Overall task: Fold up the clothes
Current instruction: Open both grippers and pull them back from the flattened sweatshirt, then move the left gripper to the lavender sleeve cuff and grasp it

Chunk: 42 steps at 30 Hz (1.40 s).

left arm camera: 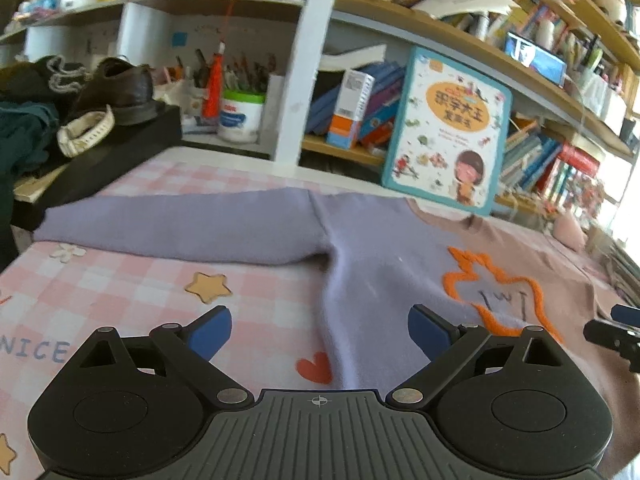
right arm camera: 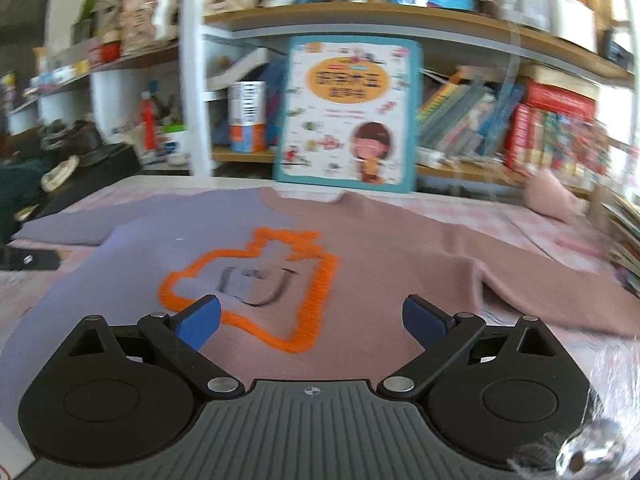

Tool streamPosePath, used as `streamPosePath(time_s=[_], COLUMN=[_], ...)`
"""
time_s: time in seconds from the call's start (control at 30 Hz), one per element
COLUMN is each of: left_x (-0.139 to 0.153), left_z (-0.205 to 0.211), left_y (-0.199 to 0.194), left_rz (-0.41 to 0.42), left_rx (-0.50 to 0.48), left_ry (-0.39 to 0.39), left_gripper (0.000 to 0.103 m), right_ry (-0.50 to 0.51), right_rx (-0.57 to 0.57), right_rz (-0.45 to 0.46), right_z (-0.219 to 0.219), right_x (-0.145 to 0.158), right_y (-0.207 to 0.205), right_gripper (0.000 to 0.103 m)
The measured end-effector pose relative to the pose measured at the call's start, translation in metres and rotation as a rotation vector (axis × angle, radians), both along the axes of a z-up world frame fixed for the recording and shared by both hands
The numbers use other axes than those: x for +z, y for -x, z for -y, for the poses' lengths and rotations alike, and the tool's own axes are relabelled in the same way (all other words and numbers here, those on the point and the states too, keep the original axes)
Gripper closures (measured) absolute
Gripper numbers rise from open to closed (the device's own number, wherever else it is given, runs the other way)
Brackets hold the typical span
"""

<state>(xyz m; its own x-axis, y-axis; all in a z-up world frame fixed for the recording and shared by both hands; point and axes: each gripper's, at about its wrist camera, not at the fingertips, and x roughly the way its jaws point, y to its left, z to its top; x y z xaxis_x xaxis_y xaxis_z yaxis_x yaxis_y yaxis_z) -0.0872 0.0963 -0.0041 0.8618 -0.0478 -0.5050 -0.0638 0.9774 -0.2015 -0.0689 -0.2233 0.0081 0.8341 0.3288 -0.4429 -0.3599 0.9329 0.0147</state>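
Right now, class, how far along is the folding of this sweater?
Done: the sweater lies spread flat on the checked cloth, purple sleeve stretched out. In hand: nothing; left claw and right claw hover open above it. Left: every fold.

We see a two-tone sweater (right arm camera: 360, 240), lilac and dusty pink, lying flat, front up, sleeves spread wide, an orange-outlined motif (right arm camera: 256, 280) on its chest.

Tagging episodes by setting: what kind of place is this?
Most likely a home bedroom or study. A sweater lies spread on a pink checked cloth before crowded bookshelves, with a children's picture book propped up and a shoe nearby.
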Motion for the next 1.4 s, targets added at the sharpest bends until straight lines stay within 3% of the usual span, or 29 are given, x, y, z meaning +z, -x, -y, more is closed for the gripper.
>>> streamPosePath(time_s=[0.27,0.43,0.53,0.77,0.97,1.17,1.4], left_x=[0.004,0.006,0.007,0.007,0.002,-0.002,-0.007], left_z=[-0.002,-0.020,-0.032,-0.047,-0.059,-0.076,-0.108], left_y=[-0.005,-0.012,-0.017,-0.026,-0.033,-0.038,-0.048], left_rz=[0.031,0.017,0.003,-0.026,-0.039,-0.067,-0.093], left_rx=[0.065,0.140,0.186,0.256,0.340,0.422,0.507], left_ry=[-0.097,-0.083,-0.065,-0.103,-0.136,-0.181,-0.181], left_gripper=[0.006,0.006,0.006,0.006,0.006,0.006,0.007], right_ry=[0.019,0.082,0.071,0.003,0.075,0.072,0.086], right_rx=[0.191,0.274,0.309,0.319,0.320,0.303,0.309], right_rz=[0.032,0.088,0.078,-0.063,-0.031,-0.038,-0.043], right_z=[-0.035,-0.051,-0.054,-0.059,-0.070,-0.068,-0.070], right_x=[0.002,0.000,-0.003,-0.016,-0.018,-0.019,-0.020], right_y=[-0.016,-0.020,-0.024,-0.039,-0.031,-0.033,-0.033], right_gripper=[0.005,0.003,0.002,0.002,0.002,0.002,0.002])
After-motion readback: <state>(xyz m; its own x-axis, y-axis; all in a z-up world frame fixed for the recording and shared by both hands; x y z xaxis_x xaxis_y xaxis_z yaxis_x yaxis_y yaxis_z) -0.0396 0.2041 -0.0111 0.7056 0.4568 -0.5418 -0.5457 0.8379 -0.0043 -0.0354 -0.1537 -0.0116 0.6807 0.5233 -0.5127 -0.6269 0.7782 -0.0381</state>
